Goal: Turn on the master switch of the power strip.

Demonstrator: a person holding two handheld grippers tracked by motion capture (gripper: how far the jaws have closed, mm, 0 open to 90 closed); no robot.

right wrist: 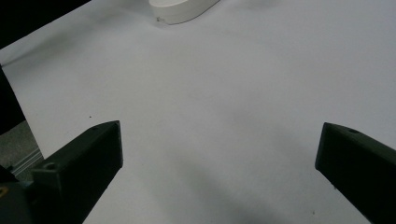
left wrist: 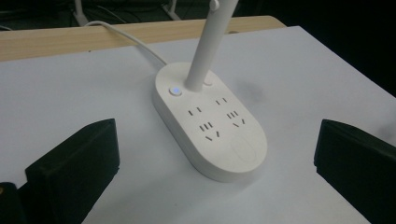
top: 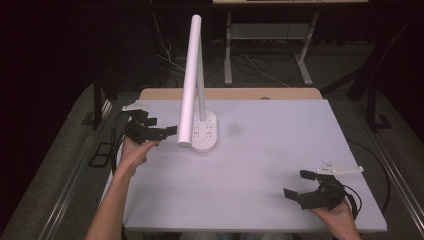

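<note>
A white desk lamp stands at the table's back left on an oval base (top: 205, 131) with socket holes on top. Its long tube head (top: 190, 80) slants down toward the front. In the left gripper view the base (left wrist: 210, 126) shows a small blue-lit button (left wrist: 176, 90) beside the stem (left wrist: 205, 51). My left gripper (top: 166, 125) hovers just left of the base, open and empty, its jaws wide apart (left wrist: 217, 149). Near the front right corner my right gripper (top: 294, 183) is open over bare table (right wrist: 219, 140), with the base's end (right wrist: 182, 9) far ahead.
The pale grey table top (top: 260, 165) has a wooden strip (top: 230, 93) along its far edge. A white cable (left wrist: 126, 37) runs from the lamp base over that edge. Beyond the table are desk legs (top: 306, 60) and loose cables on a dark floor.
</note>
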